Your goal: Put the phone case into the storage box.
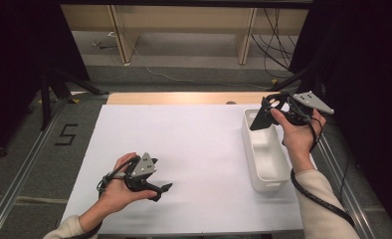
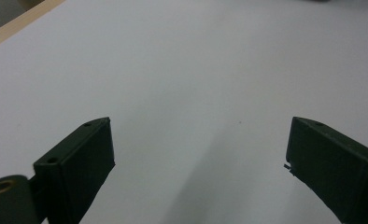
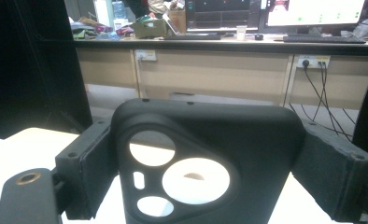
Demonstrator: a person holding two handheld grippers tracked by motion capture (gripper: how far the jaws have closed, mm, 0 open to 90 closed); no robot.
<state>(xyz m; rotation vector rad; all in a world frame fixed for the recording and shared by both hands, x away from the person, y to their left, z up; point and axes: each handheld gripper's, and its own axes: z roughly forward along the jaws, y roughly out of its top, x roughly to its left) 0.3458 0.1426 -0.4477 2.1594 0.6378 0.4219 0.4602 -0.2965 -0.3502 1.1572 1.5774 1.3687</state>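
My right hand-held gripper [image 1: 260, 121] squeezes a black phone case [image 3: 205, 163] above the white bin [image 1: 266, 154], right of frame; I think dropping remains. My left hand-held gripper [image 2: 198, 158] gapes empty, lower left.

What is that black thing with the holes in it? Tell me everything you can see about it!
It looks like a black phone case, matte and rubbery-looking, with rounded corners. One raised patch has cutouts: two big round ones, a smaller oval and a tiny slot. The right hand-held gripper clamps it by both side edges. In the high view it hangs tilted above the far end of the white bin, not touching it.
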